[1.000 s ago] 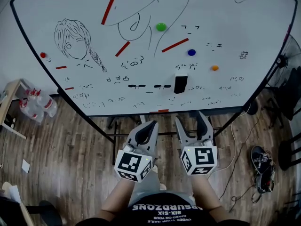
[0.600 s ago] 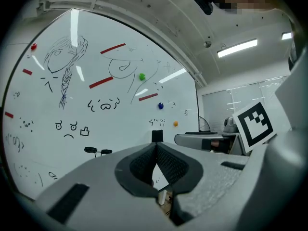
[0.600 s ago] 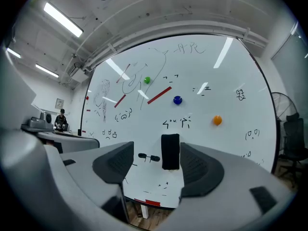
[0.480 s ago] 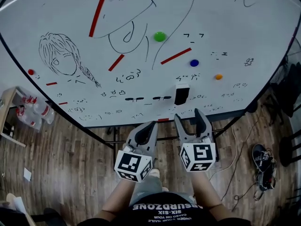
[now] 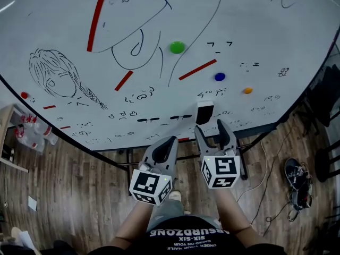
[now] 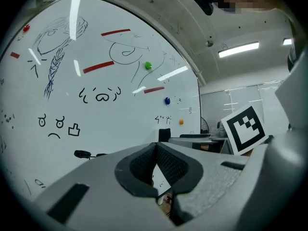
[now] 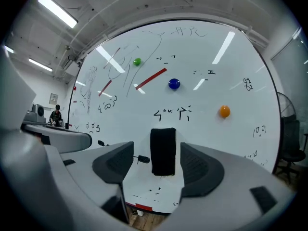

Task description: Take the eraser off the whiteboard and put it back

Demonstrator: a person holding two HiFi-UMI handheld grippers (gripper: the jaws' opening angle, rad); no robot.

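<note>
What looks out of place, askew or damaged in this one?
Nothing stands out. The eraser sits upright on the whiteboard, and the right hand-held gripper is open, aimed at it, not touching. The left hand-held gripper is shut and empty.

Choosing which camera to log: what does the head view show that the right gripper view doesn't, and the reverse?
Head view only: the person's forearms, bottles, shoes on the floor. Right gripper view only: ceiling lights, a distant person. Both: the whiteboard, the black eraser on it, the open right gripper, the green magnet, blue magnet and orange magnet.
</note>
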